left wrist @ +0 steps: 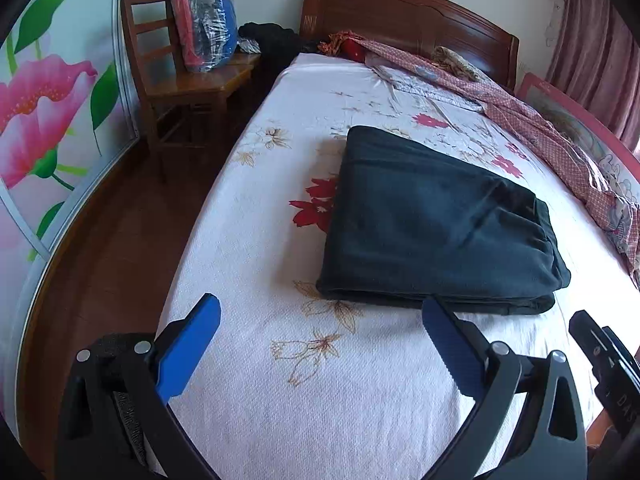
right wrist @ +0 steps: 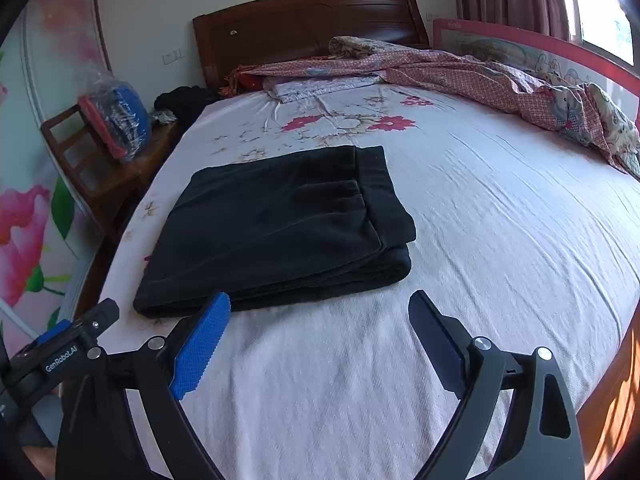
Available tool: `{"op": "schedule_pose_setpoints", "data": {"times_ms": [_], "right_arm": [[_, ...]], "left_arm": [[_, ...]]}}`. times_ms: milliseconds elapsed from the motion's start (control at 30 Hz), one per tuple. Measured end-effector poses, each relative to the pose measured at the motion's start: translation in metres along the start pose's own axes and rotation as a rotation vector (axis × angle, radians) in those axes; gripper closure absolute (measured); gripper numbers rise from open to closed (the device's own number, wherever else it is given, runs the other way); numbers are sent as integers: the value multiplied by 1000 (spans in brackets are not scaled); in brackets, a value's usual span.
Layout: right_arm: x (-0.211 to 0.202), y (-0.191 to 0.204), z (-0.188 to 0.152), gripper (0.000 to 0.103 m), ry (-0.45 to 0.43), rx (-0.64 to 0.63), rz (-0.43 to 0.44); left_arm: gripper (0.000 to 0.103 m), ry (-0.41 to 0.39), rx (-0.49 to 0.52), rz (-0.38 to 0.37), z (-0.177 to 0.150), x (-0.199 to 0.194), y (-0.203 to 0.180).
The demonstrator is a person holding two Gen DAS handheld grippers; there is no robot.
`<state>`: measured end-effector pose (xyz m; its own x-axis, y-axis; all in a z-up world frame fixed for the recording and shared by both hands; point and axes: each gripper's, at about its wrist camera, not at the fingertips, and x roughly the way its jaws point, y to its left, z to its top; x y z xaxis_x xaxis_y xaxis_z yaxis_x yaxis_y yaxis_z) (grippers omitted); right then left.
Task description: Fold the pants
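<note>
Bedroom, floral bed (right wrist: pixel 500 208): left hand-held gripper (left wrist: pixel 320 320) wide, empty; black pants (right wrist: pixel 280 228) lie folded in a stack near the bed's left edge; right hand-held gripper (right wrist: pixel 320 308) wide, empty. Likely just released, fold looks done.

A: Where is there room on the bed (right wrist: pixel 500 216)?

B: The near strip of sheet, between the foot edge and the folded pants (right wrist: pixel 276 228), lies bare; both grippers hang over it, jaws wide, nothing between them. The left gripper (left wrist: pixel 320 320) and right gripper (right wrist: pixel 320 312) sit side by side, close together.

A: And to the right?

B: A wide bare stretch of sheet, until the crumpled quilt (right wrist: pixel 480 76) along the far right side, backed by a red-framed rail (right wrist: pixel 520 40).

A: Beyond the pants?

B: A band of bare sheet, then bedding piled against the headboard (right wrist: pixel 304 28).

A: The left side?

B: The pants lie near that edge; past it is open floor (left wrist: pixel 120 240), then a chair (left wrist: pixel 160 80) bearing a plastic-wrapped bundle (left wrist: pixel 206 28).
</note>
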<state>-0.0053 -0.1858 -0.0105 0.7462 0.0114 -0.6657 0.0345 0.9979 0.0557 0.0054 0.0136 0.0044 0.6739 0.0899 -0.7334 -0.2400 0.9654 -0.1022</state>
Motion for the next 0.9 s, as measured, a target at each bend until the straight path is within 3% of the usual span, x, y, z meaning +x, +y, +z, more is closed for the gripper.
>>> {"op": "schedule_pose_setpoints", "data": {"times_ms": [100, 200, 467, 900], "right_arm": [[-1, 8, -24, 13, 13, -72, -21], [2, 10, -36, 13, 43, -112, -32], [9, 0, -38, 13, 86, -49, -13], [7, -2, -38, 13, 72, -15, -10]], "left_arm": [[2, -16, 60, -34, -20, 1, -4], [2, 31, 115, -35, -31, 8, -5], [2, 28, 169, -2, -32, 4, -11], [2, 47, 150, -29, -34, 1, -8]]}}
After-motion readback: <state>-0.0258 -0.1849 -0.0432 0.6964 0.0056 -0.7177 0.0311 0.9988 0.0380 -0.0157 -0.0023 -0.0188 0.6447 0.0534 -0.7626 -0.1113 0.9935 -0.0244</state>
